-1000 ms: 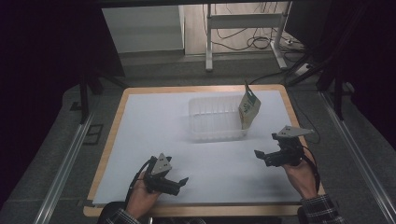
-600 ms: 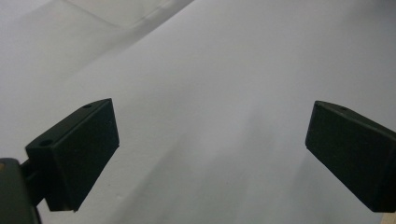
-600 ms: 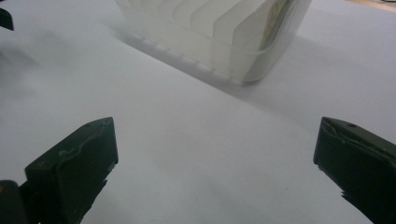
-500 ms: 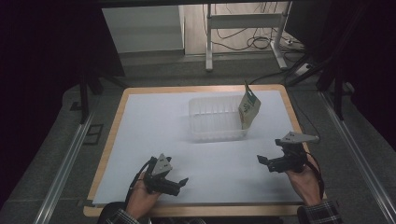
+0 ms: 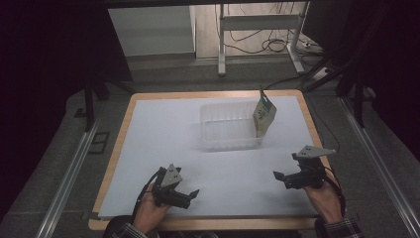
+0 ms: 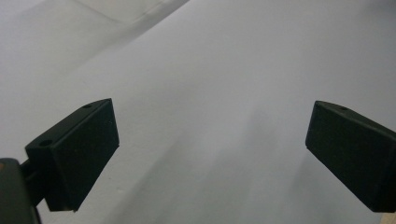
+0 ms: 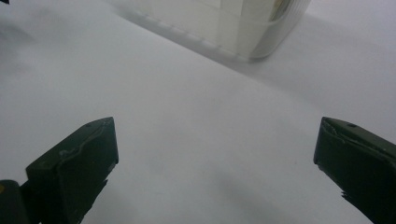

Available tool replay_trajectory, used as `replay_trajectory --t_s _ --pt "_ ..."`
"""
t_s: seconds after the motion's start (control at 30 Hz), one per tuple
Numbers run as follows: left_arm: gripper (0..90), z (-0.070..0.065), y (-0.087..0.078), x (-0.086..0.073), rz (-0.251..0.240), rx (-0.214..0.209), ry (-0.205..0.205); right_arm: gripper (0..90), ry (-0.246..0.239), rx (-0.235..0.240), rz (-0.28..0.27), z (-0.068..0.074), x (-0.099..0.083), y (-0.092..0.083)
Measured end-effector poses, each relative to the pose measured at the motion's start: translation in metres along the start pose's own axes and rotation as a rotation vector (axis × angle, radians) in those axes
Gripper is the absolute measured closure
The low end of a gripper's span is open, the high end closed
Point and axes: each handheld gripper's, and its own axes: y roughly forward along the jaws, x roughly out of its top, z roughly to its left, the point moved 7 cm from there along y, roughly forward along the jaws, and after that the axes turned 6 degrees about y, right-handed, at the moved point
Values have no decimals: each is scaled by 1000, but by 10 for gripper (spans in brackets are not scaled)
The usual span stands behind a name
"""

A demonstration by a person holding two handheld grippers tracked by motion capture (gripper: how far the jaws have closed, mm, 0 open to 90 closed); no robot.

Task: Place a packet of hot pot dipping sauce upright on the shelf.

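A clear plastic container [image 5: 230,128] stands on the white table top [image 5: 163,139], toward the back middle. A printed pouch [image 5: 264,115] leans upright at the container's right end, its top above the rim. My left gripper [image 5: 190,198] rests low near the front left edge, open, with only bare table between its jaws [image 6: 210,154]. My right gripper [image 5: 281,179] is at the front right, open and holding nothing [image 7: 215,163]. The right gripper view has the container's corner [image 7: 261,32] ahead at the top.
The white sheet lies on a wood-edged table [image 5: 303,106]. Metal rails [image 5: 74,168] run along both sides. A desk frame with cables [image 5: 257,29] stands on the floor behind the table.
My right gripper has drawn back from near the container toward the front right edge of the table. The left gripper has stayed where it was.
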Motion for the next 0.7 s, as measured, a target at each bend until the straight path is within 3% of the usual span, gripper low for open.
replay_trajectory --t_s 0.43,0.7 --pt "24 0 0 -1 1 1 -4 2 -29 -33 91 -1 -22 12" --pt "25 0 1 0 4 1 -3 2 -19 -23 154 -4 -32 20"
